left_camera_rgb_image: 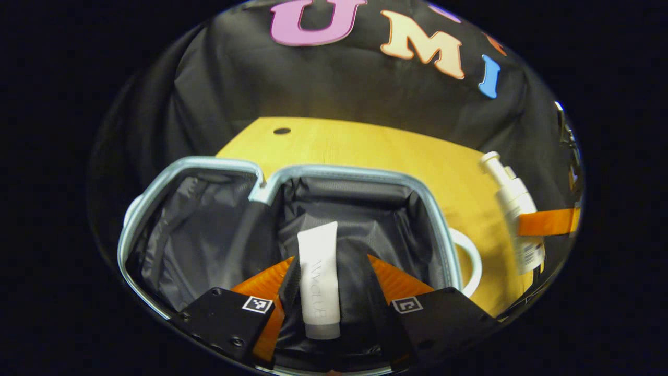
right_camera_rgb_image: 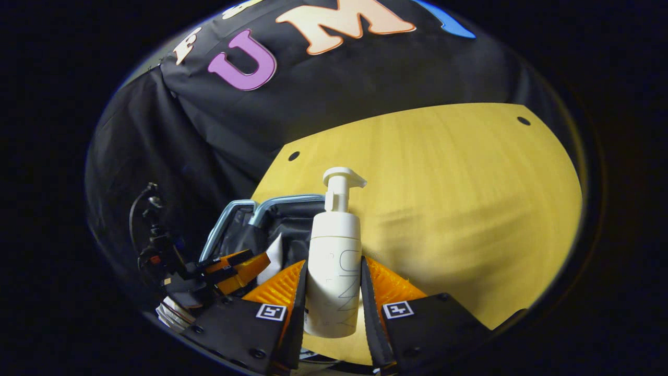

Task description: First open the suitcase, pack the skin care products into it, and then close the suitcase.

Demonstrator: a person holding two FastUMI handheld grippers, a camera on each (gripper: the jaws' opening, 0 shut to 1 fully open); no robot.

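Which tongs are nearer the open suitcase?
Left. The left tongs hold a white tube over the suitcase interior; the right tongs hold a pump bottle beside it, above the table.

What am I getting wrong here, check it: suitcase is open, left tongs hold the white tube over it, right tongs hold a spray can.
One thing is wrong: the right tongs hold a white pump bottle, not a spray can; the right gripper view shows its pump head. The rest stands: in the left gripper view the suitcase is open and the left tongs hold the white tube over its lining.
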